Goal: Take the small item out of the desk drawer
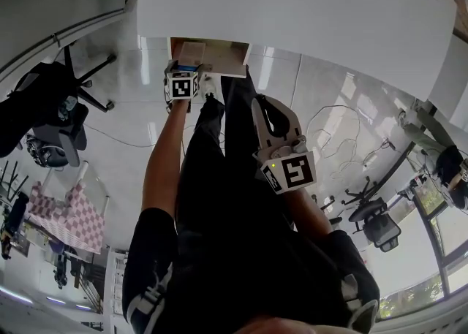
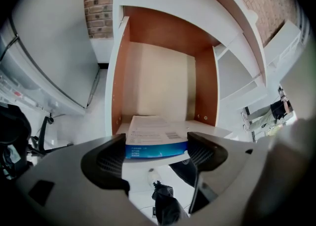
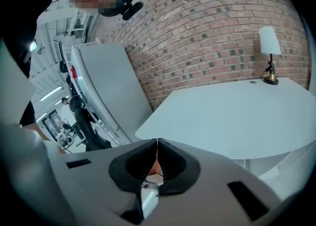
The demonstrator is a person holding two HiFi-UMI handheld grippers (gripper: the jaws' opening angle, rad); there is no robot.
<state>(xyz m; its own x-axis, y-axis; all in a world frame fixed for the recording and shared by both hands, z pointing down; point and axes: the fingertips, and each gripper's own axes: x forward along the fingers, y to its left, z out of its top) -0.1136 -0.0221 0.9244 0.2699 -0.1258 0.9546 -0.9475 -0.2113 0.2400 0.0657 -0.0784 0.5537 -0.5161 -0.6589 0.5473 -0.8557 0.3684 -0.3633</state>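
The desk drawer point(image 1: 235, 63) stands pulled out from under the white desk point(image 1: 292, 11). In it lies a flat white box with a blue front edge point(image 1: 191, 53). My left gripper point(image 1: 186, 69) reaches into the drawer's front. In the left gripper view the box point(image 2: 153, 132) fills the gap of the left gripper point(image 2: 157, 147), its front corners against both pads, with the brown drawer wall point(image 2: 203, 91) behind. My right gripper point(image 1: 263, 104) hangs back over the person's legs, jaws shut on nothing. In its own view the right gripper point(image 3: 157, 158) faces the desk top point(image 3: 232, 111).
A small lamp point(image 3: 269, 52) stands at the desk's far corner before a brick wall. Black office chairs point(image 1: 51, 113) sit on the tiled floor to the left, and cables point(image 1: 344, 135) run across the floor to the right. A grey panel point(image 3: 106, 86) stands by the desk.
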